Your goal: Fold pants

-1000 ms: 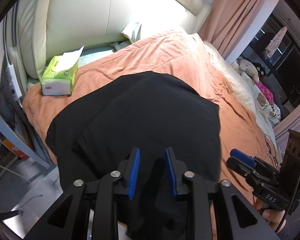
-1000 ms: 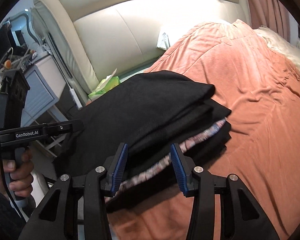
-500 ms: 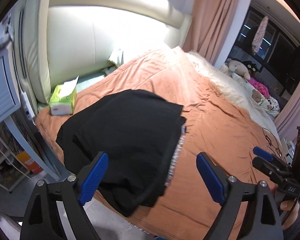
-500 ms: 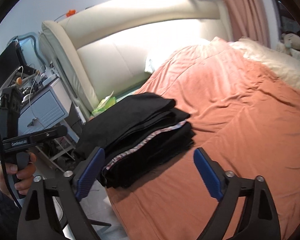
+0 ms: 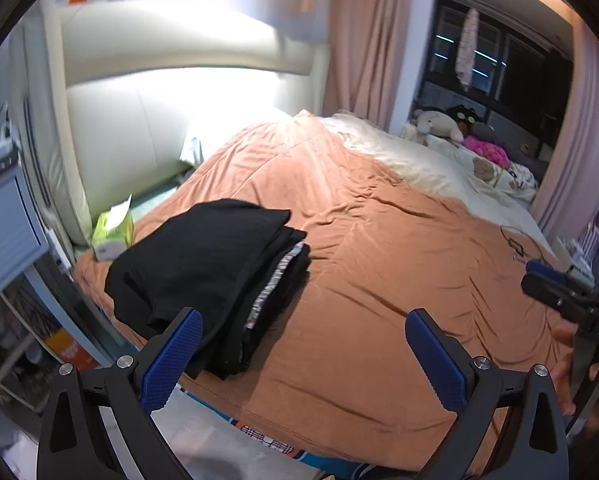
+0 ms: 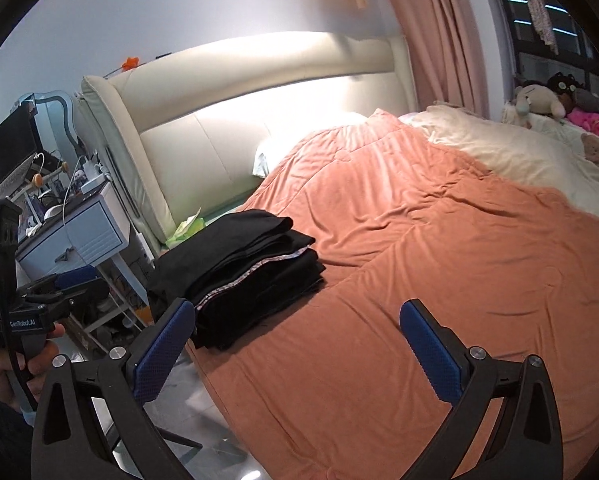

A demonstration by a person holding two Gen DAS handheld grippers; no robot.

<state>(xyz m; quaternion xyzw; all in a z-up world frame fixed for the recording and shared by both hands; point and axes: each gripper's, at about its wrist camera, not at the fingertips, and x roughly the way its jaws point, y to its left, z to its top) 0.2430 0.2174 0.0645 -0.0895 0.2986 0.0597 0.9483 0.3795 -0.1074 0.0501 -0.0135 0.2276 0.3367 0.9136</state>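
Black pants (image 5: 215, 264) lie folded in a layered stack at the bed's (image 5: 379, 280) near left corner, about ten o'clock from either camera. Both the left hand-held gripper (image 5: 303, 344) and the right hand-held gripper (image 6: 295, 340) have just been opening and now stand wide apart, nothing between them. Judged from this, the folding looks done; a clean release means retreating without snagging the stack's overhanging edge. Only the right view shows the nightstand (image 6: 75, 232); only the left shows the tissue box (image 5: 113, 232) clearly.
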